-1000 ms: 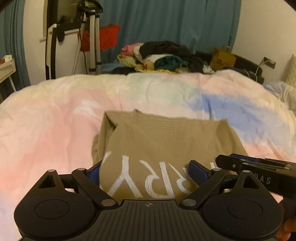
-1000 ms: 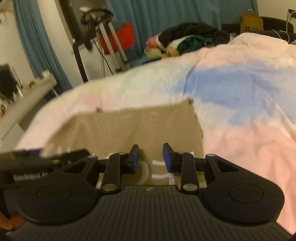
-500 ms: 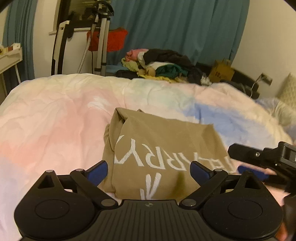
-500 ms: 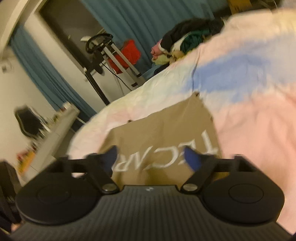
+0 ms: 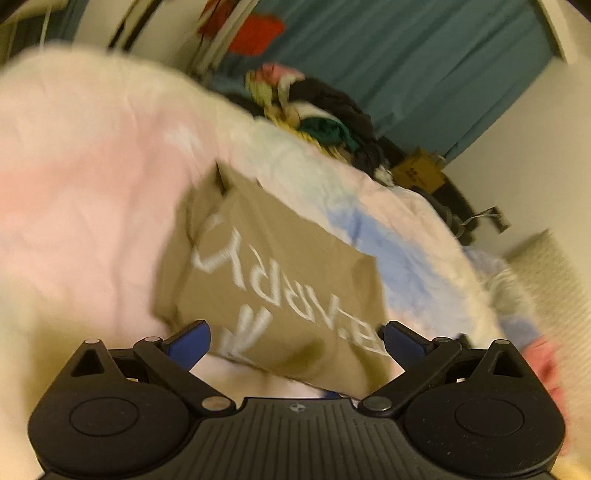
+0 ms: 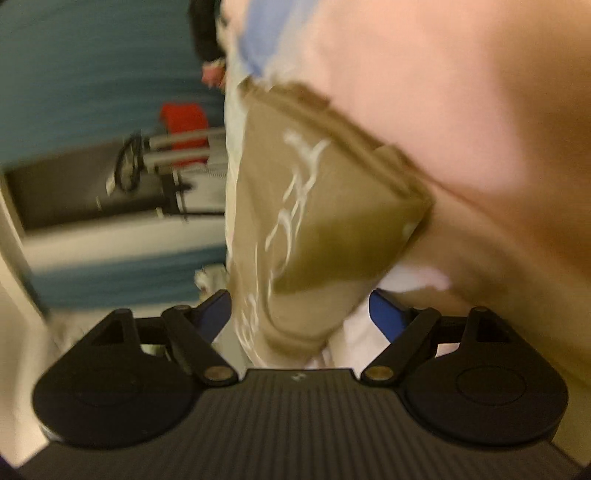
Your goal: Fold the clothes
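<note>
Folded tan shirt [image 5: 280, 280] with white lettering lies on the bed's pastel duvet [image 5: 85, 192], just ahead of the left hand-held gripper [image 5: 295, 341]. That gripper's jaws are spread wide, one blue pad [image 5: 188, 343] at the shirt's near left corner and the other at its near right edge, and neither pad presses on the cloth. Its view is tilted and blurred.

Beyond the shirt from the left hand-held gripper, at the far edge of the bed, sits a heap of mixed clothes [image 5: 317, 118] in pink, yellow, green and black. Behind the heap hangs a teal curtain [image 5: 424, 66], with a red object [image 5: 255, 31] to its left and a brown cardboard box [image 5: 419, 171] to the right of the heap.

The right hand-held gripper [image 6: 301, 314] is rolled far over, so the bed stands nearly on edge in its view. Its jaws are also spread, and the shirt's [image 6: 314, 229] near corner reaches down between the blue pads [image 6: 386, 314]; blur hides whether cloth touches either one. Layered folded edges show along the shirt's right side. The duvet [image 6: 461, 103] fills the frame to the right of that gripper, and a metal stand [image 6: 173, 147] shows at its left.
</note>
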Available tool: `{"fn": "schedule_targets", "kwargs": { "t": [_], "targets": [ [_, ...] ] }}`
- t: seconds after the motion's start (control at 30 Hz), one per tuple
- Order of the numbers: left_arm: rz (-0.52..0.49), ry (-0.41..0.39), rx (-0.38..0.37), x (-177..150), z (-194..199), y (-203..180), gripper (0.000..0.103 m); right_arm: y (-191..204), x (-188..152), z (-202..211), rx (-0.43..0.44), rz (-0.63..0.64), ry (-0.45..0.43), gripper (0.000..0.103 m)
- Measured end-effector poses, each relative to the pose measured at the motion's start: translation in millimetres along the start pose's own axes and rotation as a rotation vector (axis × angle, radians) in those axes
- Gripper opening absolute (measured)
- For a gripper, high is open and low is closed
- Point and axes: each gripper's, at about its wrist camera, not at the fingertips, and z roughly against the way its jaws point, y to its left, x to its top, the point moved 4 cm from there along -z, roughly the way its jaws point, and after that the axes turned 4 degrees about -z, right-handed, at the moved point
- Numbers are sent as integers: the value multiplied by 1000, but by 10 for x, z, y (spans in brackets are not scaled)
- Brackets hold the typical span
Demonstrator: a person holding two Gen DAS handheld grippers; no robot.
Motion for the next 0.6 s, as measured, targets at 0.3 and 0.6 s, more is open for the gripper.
{"fn": "schedule_targets", "kwargs": {
  "t": [0.3, 0.6],
  "targets": [
    [281, 149, -244, -136, -478, 192, 101, -7, 70, -101, -83, 23, -92, 31],
    [420, 89, -364, -174, -577, 315, 99, 523, -109, 124, 69, 187, -119, 19]
  ]
}}
